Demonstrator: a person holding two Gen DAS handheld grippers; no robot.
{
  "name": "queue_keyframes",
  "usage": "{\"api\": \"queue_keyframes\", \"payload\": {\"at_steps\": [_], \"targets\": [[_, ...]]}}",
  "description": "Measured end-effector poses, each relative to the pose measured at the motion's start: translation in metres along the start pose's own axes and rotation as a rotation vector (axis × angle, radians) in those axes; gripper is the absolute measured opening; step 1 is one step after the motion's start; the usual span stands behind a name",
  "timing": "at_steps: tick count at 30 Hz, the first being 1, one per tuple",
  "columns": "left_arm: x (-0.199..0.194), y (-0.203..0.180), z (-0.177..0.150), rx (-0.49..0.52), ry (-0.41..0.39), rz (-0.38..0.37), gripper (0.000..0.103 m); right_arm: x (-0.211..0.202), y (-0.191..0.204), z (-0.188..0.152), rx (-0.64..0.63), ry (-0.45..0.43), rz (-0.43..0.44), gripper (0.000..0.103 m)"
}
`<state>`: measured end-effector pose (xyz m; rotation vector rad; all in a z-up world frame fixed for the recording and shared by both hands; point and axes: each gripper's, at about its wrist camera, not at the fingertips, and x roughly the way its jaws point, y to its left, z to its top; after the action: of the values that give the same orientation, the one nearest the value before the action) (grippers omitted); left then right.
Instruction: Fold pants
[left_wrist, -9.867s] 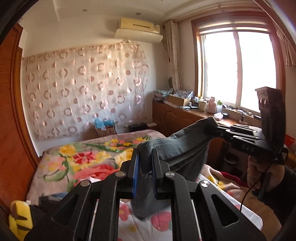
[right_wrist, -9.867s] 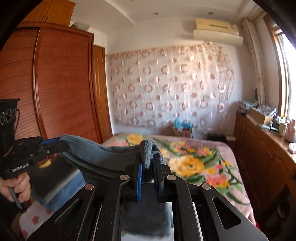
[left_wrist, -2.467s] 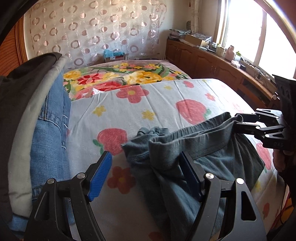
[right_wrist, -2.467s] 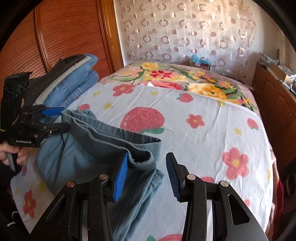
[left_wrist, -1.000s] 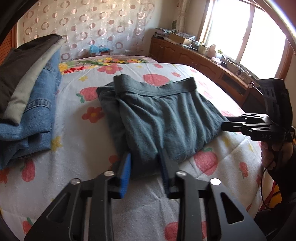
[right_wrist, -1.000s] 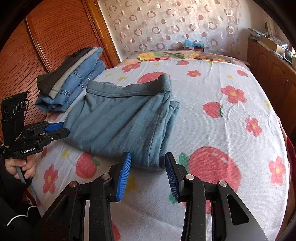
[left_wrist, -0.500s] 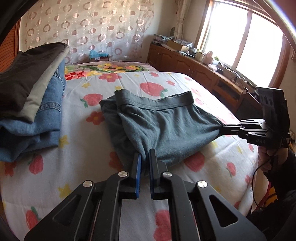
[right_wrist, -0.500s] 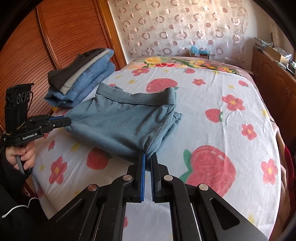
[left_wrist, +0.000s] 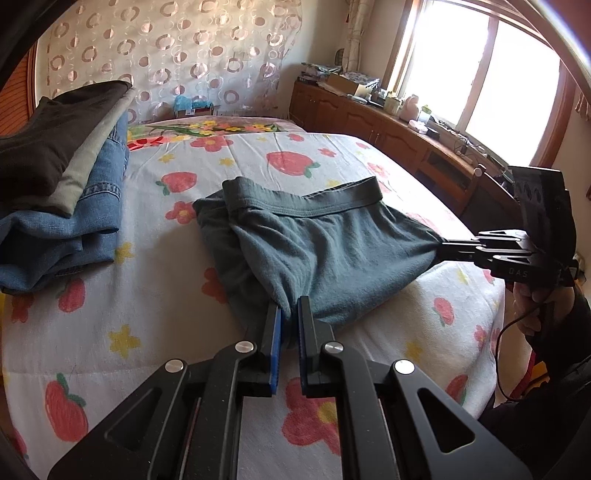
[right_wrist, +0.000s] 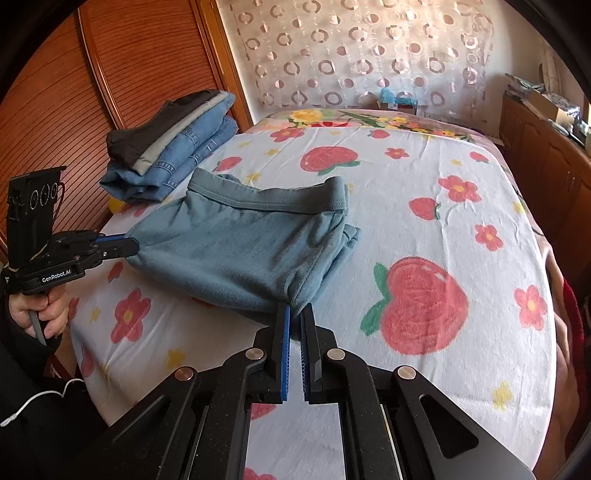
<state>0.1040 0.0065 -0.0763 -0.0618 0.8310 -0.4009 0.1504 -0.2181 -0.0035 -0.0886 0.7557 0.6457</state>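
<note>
Both my grippers, left (left_wrist: 289, 314) and right (right_wrist: 295, 314), pinch the pants' (left_wrist: 314, 243) near corners, opposite the waistband (left_wrist: 306, 201). Soft, light knit; sags, so grip multiple layers.

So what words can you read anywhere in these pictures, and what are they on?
"GenRobot.AI": white letters on the side of the left gripper, seen from the right wrist view.
"DAS": faint letters on the side of the right gripper, partly cut off, so possibly incomplete.
Boxes on the wooden cabinet: print too small to read.

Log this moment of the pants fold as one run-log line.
phase: second fold | left gripper: shut on pants corner | right gripper: shut on other near corner | waistband: far side | surface: bed
</note>
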Motion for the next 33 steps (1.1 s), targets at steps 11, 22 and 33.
{"api": "queue_keyframes", "payload": {"at_steps": [11,22,33], "targets": [[0.000,0.004,0.007,-0.001,-0.023,0.061,0.050,-0.002,0.000,0.003,0.006,0.012,-0.008,0.005],[0.021,0.021,0.029,-0.043,-0.019,0.123,0.081,-0.005,-0.001,0.008,-0.010,-0.008,-0.036,0.012],[0.038,0.020,0.048,-0.028,-0.013,0.134,0.081,-0.007,-0.011,0.019,0.005,-0.039,-0.077,0.045]]}}
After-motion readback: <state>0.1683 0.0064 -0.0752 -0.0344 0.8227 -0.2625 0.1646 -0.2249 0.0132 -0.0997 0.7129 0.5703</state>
